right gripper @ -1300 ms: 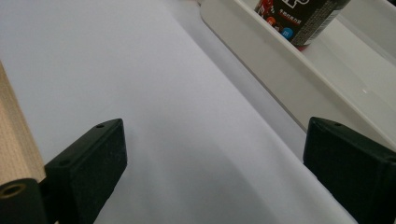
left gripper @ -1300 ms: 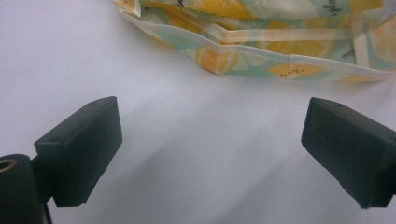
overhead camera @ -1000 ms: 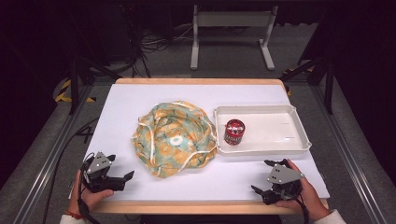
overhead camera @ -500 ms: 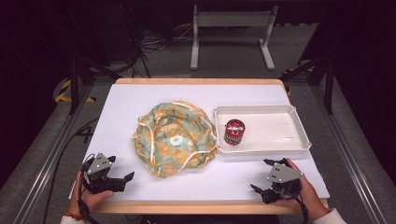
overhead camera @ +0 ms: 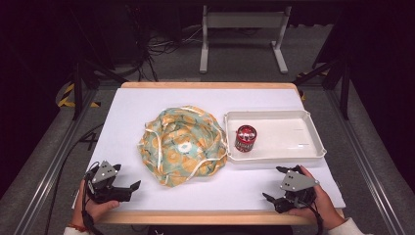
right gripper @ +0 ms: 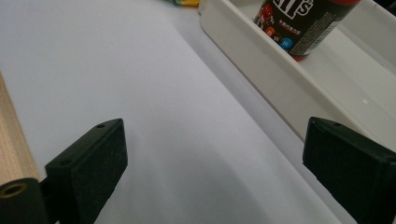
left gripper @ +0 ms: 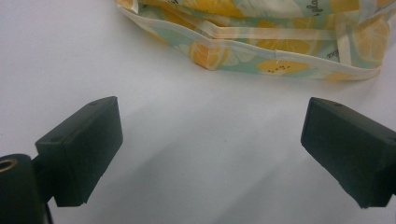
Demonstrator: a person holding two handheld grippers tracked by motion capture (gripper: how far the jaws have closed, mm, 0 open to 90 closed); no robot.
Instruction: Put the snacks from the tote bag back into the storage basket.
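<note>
A crumpled fabric bag (overhead camera: 183,144) printed with lemons and oranges lies in the middle of the white table. To its right, a red candy can (overhead camera: 245,138) stands upright in the left end of a white tray (overhead camera: 293,154). My left gripper (overhead camera: 125,176) rests open near the front left edge, a short way from the bag's near hem (left gripper: 280,60), with bare table between its jaws (left gripper: 210,154). At the front right my right gripper (overhead camera: 274,183) is open and empty (right gripper: 215,172), just in front of the tray's near wall (right gripper: 261,70), and the can (right gripper: 303,23) is beyond it.
The table's wooden front edge (right gripper: 11,149) runs just behind my right gripper. White tabletop (overhead camera: 147,105) stretches behind and left of the bag. Dark floor, cables and a metal stand (overhead camera: 242,29) lie beyond the far edge.
</note>
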